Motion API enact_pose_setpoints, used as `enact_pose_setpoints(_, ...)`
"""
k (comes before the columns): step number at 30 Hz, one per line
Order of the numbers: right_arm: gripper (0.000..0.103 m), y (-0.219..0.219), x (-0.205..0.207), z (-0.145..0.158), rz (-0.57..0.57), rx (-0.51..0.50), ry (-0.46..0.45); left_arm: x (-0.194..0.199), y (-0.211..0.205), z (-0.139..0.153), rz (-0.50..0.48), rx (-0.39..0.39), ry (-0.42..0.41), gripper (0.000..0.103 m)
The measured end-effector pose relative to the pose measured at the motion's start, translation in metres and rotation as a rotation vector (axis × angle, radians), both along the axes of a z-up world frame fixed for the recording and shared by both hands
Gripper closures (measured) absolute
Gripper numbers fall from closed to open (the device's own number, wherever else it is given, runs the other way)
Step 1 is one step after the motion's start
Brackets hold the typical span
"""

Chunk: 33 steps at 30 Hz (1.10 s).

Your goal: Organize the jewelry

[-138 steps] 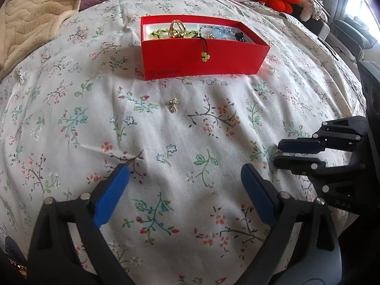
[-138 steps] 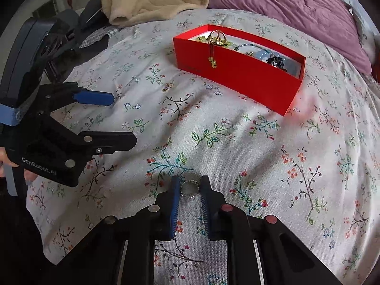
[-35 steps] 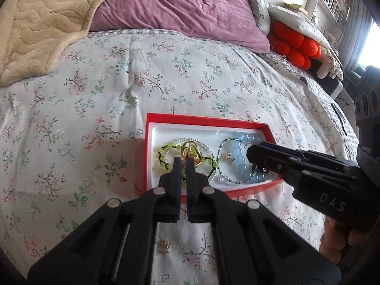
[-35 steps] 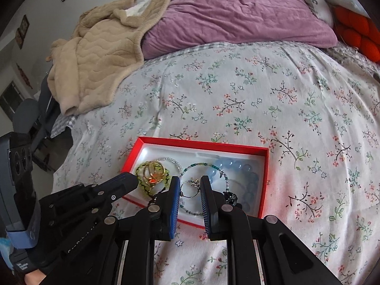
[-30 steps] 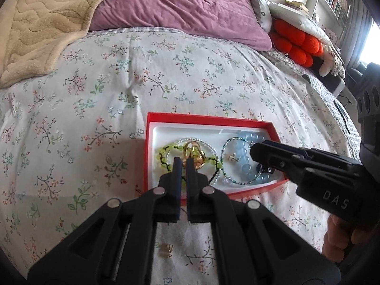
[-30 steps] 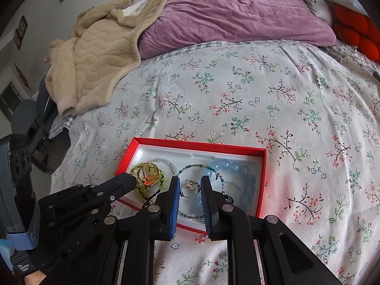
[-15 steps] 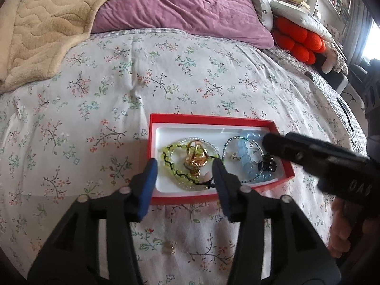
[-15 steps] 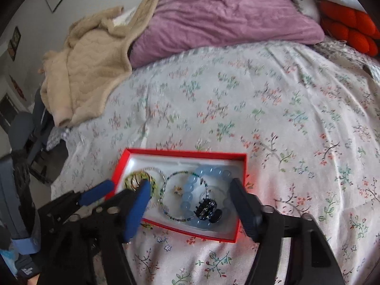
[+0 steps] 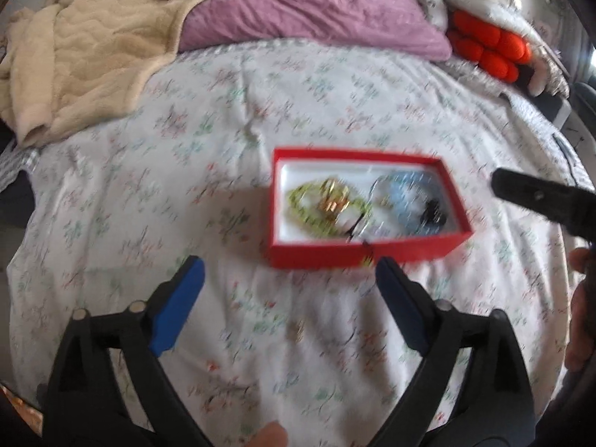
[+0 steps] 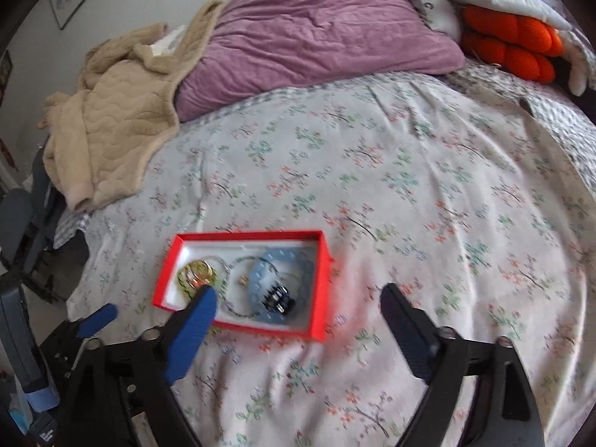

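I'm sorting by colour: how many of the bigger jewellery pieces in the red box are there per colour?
Green beaded bracelet: 1
Gold piece: 1
Light blue beaded bracelet: 1
Black piece: 1
Total: 4. The thinner strands and small bits are too blurred to count.

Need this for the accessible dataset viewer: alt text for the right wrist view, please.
A red box of beaded bracelets and other jewelry sits on a floral bedspread, just past the right gripper, whose blue-padded fingers are spread wide with nothing between them. A purple pillow and beige blanket lie behind.
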State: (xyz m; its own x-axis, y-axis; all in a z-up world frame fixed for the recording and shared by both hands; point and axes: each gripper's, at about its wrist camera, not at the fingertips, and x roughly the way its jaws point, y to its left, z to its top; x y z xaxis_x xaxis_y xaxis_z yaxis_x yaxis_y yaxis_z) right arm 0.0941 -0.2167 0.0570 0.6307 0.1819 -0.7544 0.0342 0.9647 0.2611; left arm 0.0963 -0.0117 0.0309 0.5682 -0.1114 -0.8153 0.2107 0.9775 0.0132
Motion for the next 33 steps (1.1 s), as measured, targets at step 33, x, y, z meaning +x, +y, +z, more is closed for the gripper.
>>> enact_pose_setpoints(33, 0.000, 0.039, -0.035, -0.041, 0.053, -0.207, 0.222, -0.029, 0.027, -0.018, 0.148, 0.033, 0.132, 0.004)
